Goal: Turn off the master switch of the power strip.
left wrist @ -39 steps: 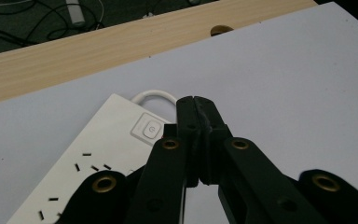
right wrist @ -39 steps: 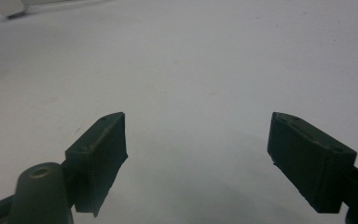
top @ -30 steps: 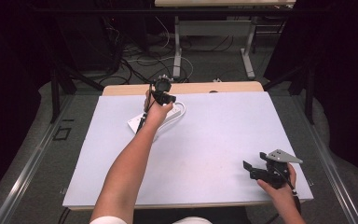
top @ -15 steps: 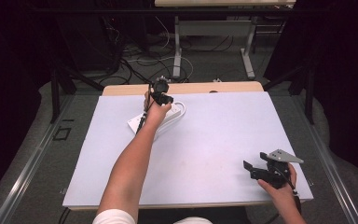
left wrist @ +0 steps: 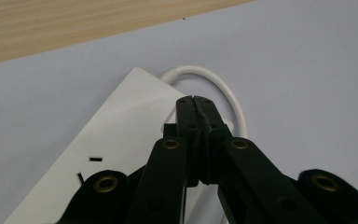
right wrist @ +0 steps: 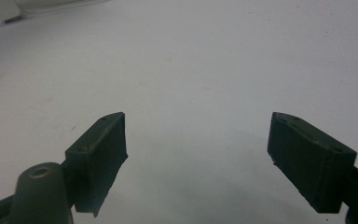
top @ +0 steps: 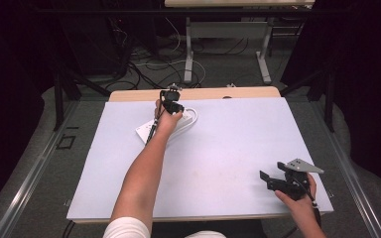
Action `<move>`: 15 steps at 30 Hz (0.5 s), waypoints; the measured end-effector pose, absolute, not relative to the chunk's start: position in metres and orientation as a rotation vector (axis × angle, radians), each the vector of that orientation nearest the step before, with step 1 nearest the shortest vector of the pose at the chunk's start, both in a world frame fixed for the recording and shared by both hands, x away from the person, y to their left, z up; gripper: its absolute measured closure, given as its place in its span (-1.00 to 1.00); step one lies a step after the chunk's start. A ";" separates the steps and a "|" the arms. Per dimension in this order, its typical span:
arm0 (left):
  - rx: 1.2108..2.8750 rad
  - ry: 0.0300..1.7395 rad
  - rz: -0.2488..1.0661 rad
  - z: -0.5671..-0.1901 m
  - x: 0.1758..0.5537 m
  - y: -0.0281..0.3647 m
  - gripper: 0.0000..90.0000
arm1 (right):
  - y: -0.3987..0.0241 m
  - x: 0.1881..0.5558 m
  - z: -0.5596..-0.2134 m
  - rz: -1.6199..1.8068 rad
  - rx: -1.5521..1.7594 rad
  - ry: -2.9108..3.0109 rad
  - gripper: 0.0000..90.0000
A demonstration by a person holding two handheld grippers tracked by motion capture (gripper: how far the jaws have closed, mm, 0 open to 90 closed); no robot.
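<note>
Left gripper [left wrist: 196, 100] is clenched tight, jaws together with nothing between them, tip poised over the white power strip [left wrist: 121, 121] at the far edge of the table [top: 228, 148]. Closed tip works as a poker, probably for its switch. The strip's cable [left wrist: 223, 88] loops beside it. Right gripper [right wrist: 196, 140] parked near me, jaws wide apart, holding nothing.

Power strip [top: 171, 126] lies far-left on the table [top: 228, 148], cable [left wrist: 223, 88] behind.
</note>
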State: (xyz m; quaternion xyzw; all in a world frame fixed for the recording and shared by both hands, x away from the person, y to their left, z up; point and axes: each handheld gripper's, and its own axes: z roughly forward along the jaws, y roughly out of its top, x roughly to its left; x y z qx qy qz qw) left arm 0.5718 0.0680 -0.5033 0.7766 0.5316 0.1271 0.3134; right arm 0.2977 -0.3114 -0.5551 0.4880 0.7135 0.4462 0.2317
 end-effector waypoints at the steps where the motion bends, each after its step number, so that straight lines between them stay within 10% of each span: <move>1: 2.052 1.402 0.331 -0.504 0.572 0.068 1.00 | -0.311 0.297 -0.555 1.227 1.343 1.959 -0.57; 15: 2.072 1.429 0.326 -0.520 0.577 0.060 1.00 | -0.315 0.297 -0.554 1.238 1.345 1.943 -0.57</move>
